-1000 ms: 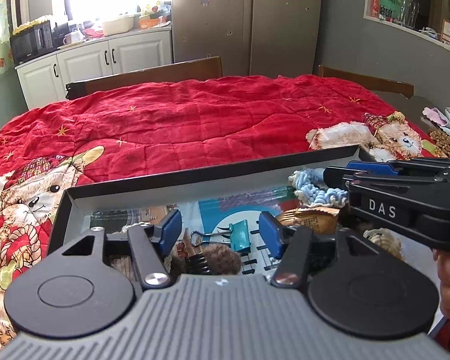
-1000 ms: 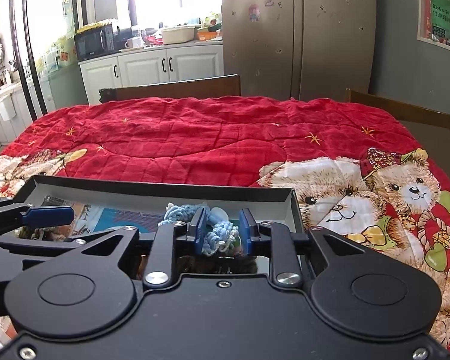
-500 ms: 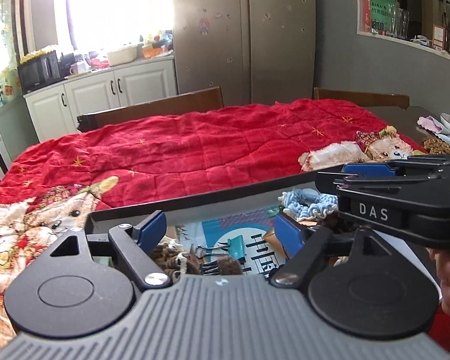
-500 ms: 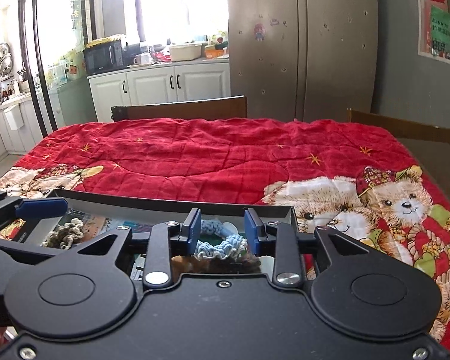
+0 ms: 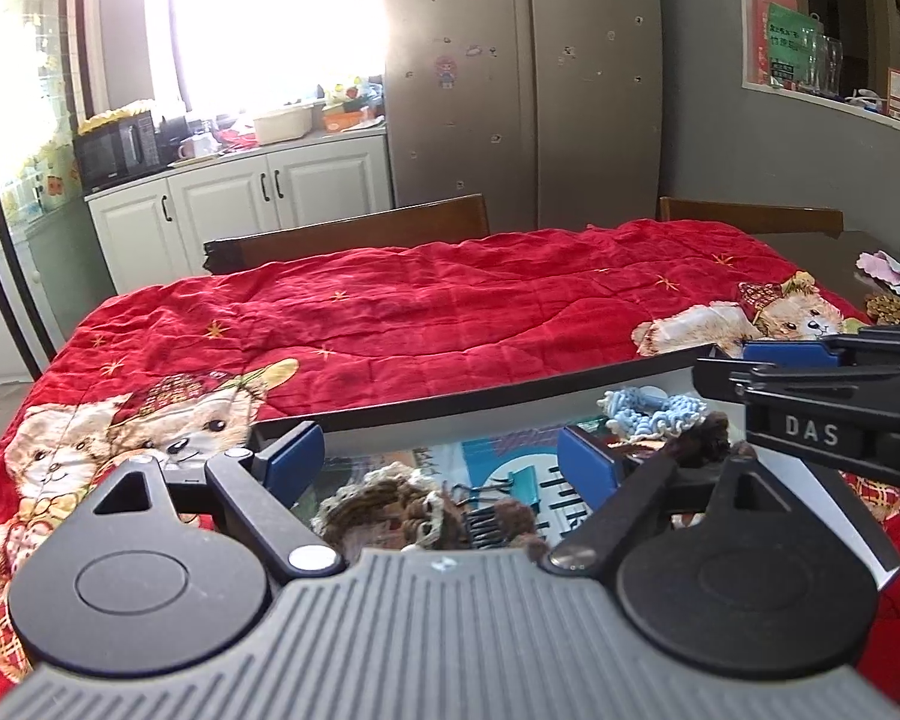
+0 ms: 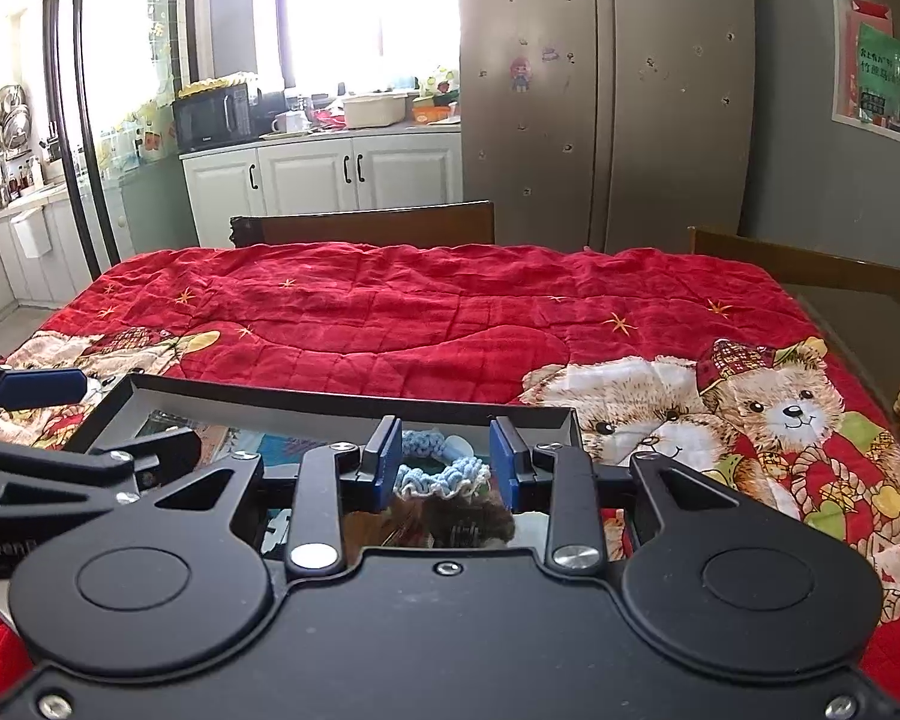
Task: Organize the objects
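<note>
Two tools: both hang over one shallow black tray, side by side.
Quilt: red, printed with teddy bears, spread over the surface under the tray.
Tray: sits on the quilt's near edge; holds printed paper and small things.
Left tool: blue pads far apart after just spreading wider, nothing gripped; a brown crocheted piece and a teal binder clip lie below in the tray.
Right tool: pads partly parted after widening a moment ago; whether they press anything, I cannot tell.
Blue crocheted piece: in the tray, seen between the right tool's pads.
</note>
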Demonstrator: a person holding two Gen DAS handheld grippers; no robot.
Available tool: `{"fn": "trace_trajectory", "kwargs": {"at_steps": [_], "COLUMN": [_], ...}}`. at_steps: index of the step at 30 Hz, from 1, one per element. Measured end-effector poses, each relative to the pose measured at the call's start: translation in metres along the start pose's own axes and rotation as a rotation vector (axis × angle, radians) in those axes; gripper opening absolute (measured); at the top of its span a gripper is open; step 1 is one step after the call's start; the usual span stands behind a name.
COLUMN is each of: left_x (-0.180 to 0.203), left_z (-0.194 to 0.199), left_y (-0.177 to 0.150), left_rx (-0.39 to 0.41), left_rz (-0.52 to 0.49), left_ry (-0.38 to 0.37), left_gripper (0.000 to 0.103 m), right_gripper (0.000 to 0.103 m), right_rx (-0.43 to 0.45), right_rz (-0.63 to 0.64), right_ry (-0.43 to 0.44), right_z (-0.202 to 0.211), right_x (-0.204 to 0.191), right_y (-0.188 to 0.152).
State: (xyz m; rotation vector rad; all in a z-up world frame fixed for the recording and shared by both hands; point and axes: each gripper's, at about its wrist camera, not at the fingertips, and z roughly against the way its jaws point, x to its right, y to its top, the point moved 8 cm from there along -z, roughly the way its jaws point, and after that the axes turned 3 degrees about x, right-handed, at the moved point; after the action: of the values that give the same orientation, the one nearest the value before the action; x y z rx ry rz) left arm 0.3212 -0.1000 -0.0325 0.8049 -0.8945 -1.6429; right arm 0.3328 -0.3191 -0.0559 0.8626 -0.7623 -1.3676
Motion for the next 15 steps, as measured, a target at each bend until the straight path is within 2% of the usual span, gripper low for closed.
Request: {"fn": "trace_trajectory", "kwargs": {"at_steps": [15], "left_x": [-0.016], "left_z": [0.056], "left_y": [-0.006], "left_rx": [0.053], "left_rz": [0.028], "left_ry": [0.017], "left_gripper": [0.098], "right_gripper": [0.040], "right_rx": [0.029], "right_rz": [0.087], "right_ry": [-0.004], "right_z": [0.060], "right_x": [-0.026], "right_y": [-0.012]}}
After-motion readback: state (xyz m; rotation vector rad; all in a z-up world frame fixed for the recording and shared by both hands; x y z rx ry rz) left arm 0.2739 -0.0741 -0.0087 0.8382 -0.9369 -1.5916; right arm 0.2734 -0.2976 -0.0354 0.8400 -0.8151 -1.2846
